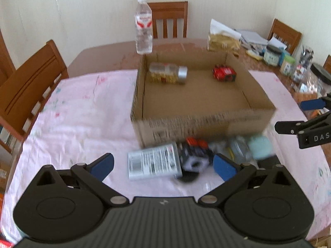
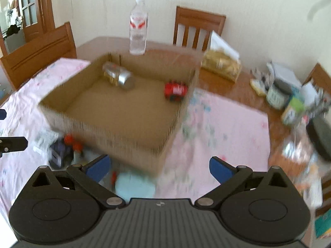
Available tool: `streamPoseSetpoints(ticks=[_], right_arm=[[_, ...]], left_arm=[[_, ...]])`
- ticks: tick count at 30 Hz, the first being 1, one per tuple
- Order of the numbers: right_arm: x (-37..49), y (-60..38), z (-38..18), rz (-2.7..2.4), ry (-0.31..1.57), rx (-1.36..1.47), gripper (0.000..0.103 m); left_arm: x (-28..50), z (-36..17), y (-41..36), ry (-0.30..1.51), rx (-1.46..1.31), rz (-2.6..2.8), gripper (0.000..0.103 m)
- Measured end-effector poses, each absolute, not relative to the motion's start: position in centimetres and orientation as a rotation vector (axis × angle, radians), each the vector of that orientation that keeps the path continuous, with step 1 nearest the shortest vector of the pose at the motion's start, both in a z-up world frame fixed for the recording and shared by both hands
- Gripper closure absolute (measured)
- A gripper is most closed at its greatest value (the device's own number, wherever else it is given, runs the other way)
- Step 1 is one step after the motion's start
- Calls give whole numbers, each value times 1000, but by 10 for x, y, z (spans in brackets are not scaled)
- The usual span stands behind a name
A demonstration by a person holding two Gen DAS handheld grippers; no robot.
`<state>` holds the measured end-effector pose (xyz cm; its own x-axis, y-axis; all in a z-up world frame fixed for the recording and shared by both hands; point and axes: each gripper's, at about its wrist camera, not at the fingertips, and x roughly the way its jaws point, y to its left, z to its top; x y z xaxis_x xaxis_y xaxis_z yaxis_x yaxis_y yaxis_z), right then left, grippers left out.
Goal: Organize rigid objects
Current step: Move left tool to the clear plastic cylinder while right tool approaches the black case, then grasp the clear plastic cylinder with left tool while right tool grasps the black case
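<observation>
Box: an open cardboard box (image 1: 198,95) sits on the pink tablecloth (image 1: 78,111), ahead of both grippers toward 12 o'clock.
Inside the box: a jar with a silver lid (image 1: 168,73) lies on its side at the far left corner; a small red item (image 1: 224,73) lies at the far right.
Loose pile: a white labelled container (image 1: 154,163) lies on its side against the near wall of the box, with a dark item with red caps (image 1: 195,153) and a pale blue object (image 1: 259,146) beside it toward 3 o'clock.
In the way: the near box wall stands between the pile and the box floor.
Left gripper (image 1: 163,163): jaws wide, holding nothing; the white container lies between its tips.
Right gripper (image 2: 158,167): jaws wide, nothing gripped, over the near corner of the box.
Around: a water bottle (image 1: 143,26) stands upright past the box at 12 o'clock; jars and clutter (image 1: 289,64) crowd the bare table toward 2 o'clock; wooden chairs (image 1: 31,86) ring the table.
Hard to make out: motion blur smears the pile and the box print; the items between the dark one and the blue one cannot be told apart.
</observation>
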<state>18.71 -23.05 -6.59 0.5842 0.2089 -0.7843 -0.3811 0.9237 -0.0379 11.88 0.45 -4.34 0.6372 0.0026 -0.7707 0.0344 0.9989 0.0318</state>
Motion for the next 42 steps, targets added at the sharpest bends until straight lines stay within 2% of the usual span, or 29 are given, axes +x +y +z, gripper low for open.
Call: streamPoseSetpoints(ticks=[11, 19, 32, 42], right_arm=[[166, -251, -95, 325, 983, -161, 0], [168, -239, -106, 286, 1032, -152, 0], [163, -219, -140, 277, 1136, -201, 0], [157, -240, -137, 246, 1139, -193, 0]], left_arm=[[91, -80, -24, 1017, 101, -112, 1], [84, -107, -13, 1074, 82, -165, 1], [87, -106, 37, 1072, 95, -102, 1], [92, -109, 48, 1089, 100, -83, 1]])
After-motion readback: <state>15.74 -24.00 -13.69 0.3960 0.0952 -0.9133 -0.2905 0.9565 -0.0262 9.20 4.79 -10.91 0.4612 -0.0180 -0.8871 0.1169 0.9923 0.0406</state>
